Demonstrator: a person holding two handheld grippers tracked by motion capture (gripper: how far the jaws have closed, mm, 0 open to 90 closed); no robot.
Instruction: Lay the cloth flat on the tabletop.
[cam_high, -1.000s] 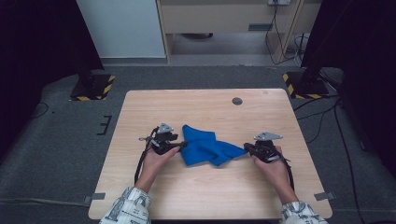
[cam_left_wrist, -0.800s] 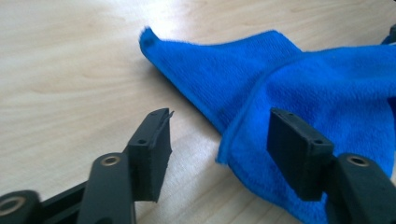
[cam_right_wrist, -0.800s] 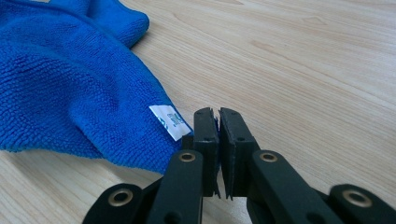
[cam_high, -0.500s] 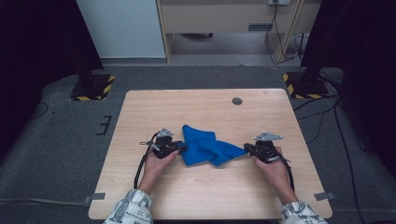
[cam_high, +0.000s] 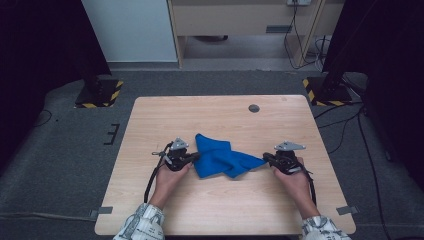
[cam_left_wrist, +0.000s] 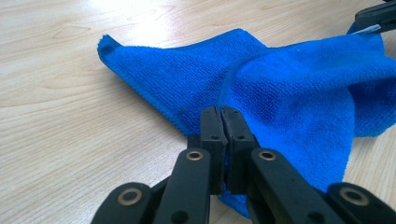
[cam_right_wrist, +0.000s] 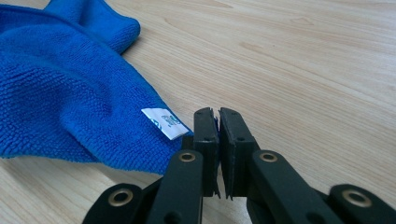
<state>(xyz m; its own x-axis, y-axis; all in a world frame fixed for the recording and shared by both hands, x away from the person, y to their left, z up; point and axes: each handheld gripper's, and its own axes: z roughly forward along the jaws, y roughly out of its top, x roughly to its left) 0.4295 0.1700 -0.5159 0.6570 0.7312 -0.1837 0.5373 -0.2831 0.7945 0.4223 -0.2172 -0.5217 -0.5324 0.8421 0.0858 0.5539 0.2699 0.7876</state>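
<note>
Cloth (cam_high: 220, 159) lies crumpled on the near half of the wooden table (cam_high: 220, 112), blue, with one corner poking up toward the far side and the bulk of it spread between your two hands. Your left gripper (cam_high: 196, 157) sits at the cloth's left edge; its jaws have just been closing, and in the left gripper view they now meet on a fold of the cloth (cam_left_wrist: 299, 88), the fabric pinched between the pads. Your right gripper (cam_high: 265, 158) is at the opposite end, its jaws pressed together on the cloth's right corner (a sliver of blue shows between the pads in the right gripper view), just beside a small white label (cam_right_wrist: 166, 123) sewn into the hem of the cloth (cam_right_wrist: 60, 93). Your left hand (cam_high: 169, 176) and right hand (cam_high: 294, 179) both rest low near the tabletop. A small dark round disc (cam_high: 254, 108) sits set into the table well beyond the cloth, toward the far edge.
</note>
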